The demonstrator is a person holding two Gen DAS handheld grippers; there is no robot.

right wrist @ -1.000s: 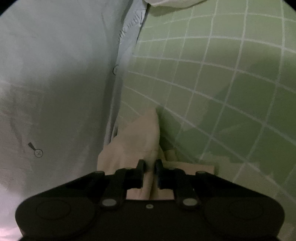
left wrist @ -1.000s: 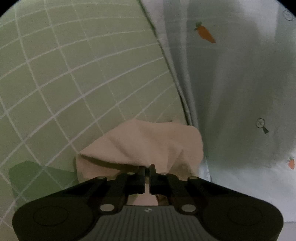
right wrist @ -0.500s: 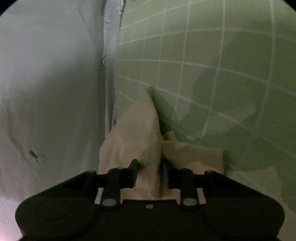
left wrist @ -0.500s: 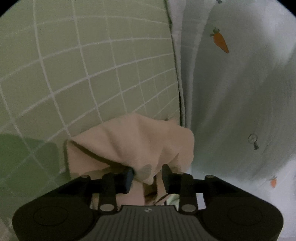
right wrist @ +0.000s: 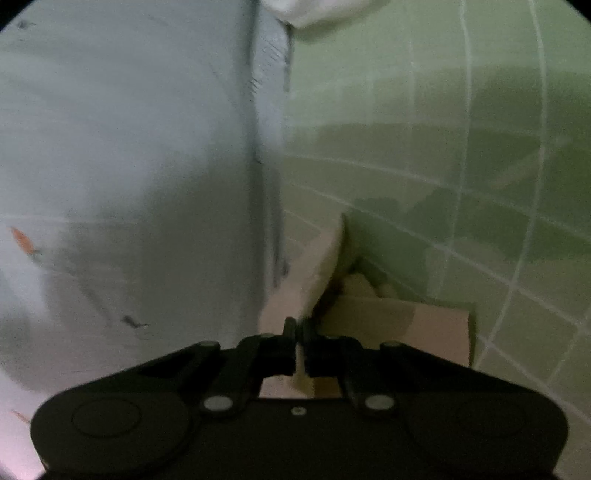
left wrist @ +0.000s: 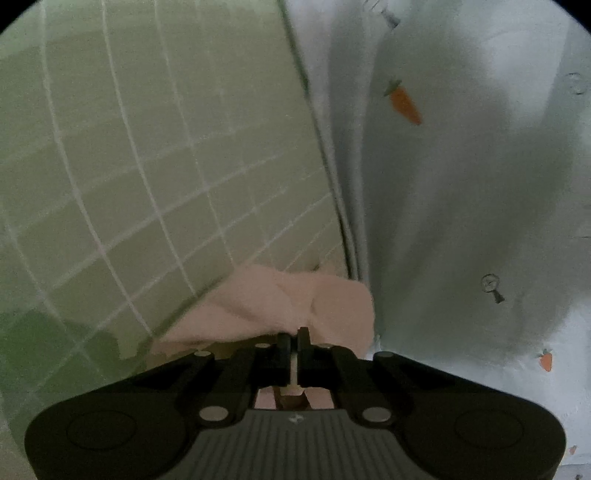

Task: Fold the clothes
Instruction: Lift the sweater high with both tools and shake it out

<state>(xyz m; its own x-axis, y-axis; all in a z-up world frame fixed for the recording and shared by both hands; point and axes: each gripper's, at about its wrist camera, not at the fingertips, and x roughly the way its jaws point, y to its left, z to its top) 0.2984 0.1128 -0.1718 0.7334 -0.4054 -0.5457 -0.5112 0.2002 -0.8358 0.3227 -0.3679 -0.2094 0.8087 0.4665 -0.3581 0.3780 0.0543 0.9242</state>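
Observation:
A beige garment lies bunched on the green checked sheet, right at the edge of a pale blue carrot-print cloth. My left gripper is shut on a fold of the beige garment, and a strip of fabric shows between its jaws. In the right wrist view the same beige garment rises in a peaked fold. My right gripper is shut on its near edge. The rest of the garment is hidden under both grippers.
The pale blue carrot-print cloth fills the left half of the right wrist view. Green checked sheet stretches away on the other side, crossed by dark shadows. A white fabric piece lies at the far top edge.
Both grippers opened about half a second ago and have shut again on folds of the beige garment. The garment is bunched higher, and both views have shifted and blurred.

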